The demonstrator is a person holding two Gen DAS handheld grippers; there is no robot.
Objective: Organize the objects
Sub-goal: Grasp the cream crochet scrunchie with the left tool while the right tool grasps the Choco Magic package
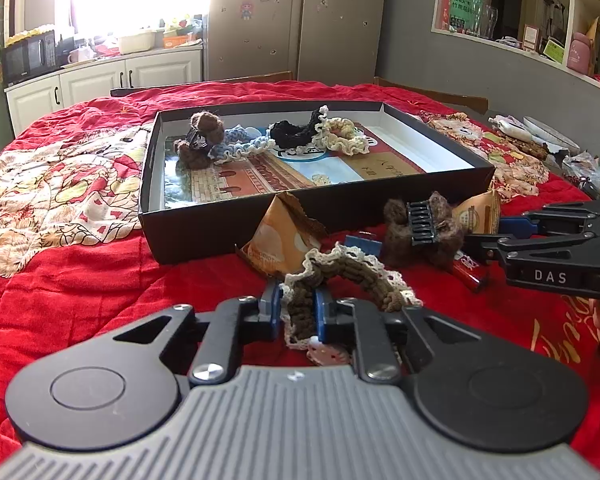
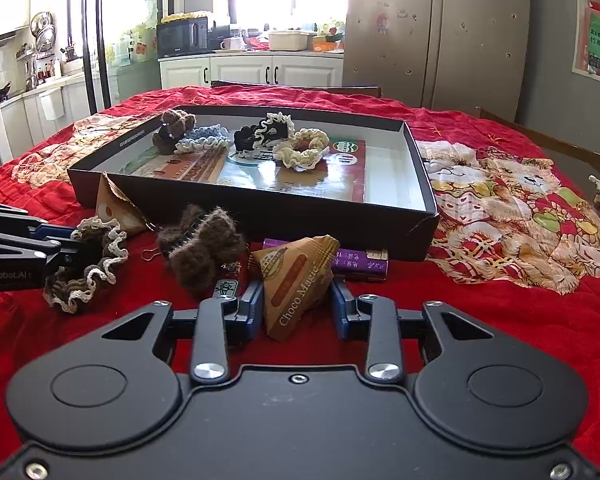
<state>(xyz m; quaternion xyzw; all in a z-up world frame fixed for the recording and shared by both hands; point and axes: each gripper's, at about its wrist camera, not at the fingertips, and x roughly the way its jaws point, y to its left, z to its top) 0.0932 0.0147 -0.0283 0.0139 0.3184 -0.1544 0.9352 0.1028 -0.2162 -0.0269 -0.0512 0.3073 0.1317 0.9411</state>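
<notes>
L gripper [image 1: 296,312] is clamped on brown scrunchie [image 1: 340,280], at 6 o'clock of black box [image 1: 204,228] on red cloth [image 1: 80,280]. R gripper [image 2: 298,304] pinches Choco Magic packet [image 2: 296,284], w/ fuzzy brown clip [image 2: 204,248] at 10 o'clock.

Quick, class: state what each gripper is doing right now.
Left gripper: shut on the brown scrunchie.
Right gripper: jaws around the Choco Magic packet; whether they grip it cannot be told.
</notes>
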